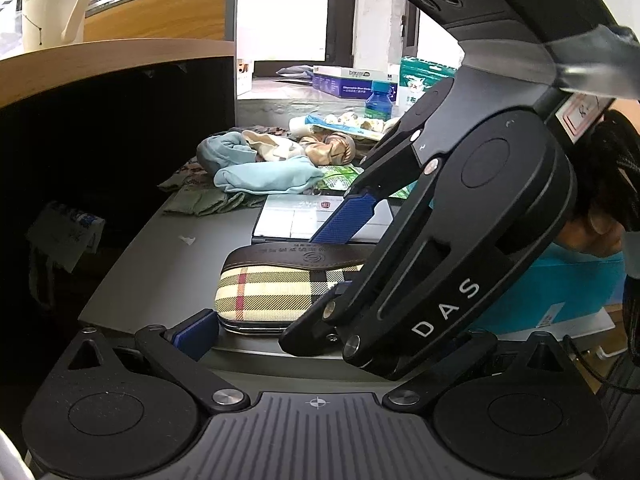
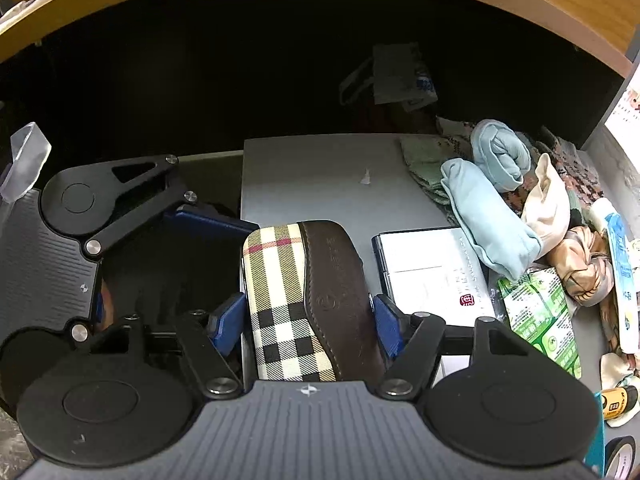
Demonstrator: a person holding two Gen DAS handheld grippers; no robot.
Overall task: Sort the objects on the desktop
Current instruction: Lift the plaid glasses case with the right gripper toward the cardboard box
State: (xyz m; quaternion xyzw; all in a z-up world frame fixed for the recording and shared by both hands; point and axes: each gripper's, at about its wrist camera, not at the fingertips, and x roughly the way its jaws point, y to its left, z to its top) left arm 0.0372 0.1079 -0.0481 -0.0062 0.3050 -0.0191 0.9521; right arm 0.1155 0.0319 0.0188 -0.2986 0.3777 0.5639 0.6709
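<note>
Table [image 2: 320,184]: a grey surface is seen under a dark shelf recess, bare toward the far middle, cluttered along the right side.
Cloth pile [image 2: 496,208]: pale blue, cream and patterned fabrics are heaped at the far right of the table, well apart from the claws.
Right claw [image 2: 308,324]: it is seen from its own camera with a blue pad at each long side of the case; the pads appear pressed against it, so the claw is judged clamped on the case.
Left claw [image 2: 168,264]: it is seen just left of the case with its fingers spread apart and nothing between them; one blue pad lies near the case's far left corner.
Glasses case [image 2: 304,300]: a plaid case with a brown leather flap lies on the table's near edge, between the right claw's fingers.
Long axis: the case runs straight away from the right claw, toward the shelf recess; it is gripped across its short width.
Nearer claw: the right one already holds the case; the left is beside it.
Booklet [image 2: 432,272]: a white booklet lies flat just right of the case.
</note>
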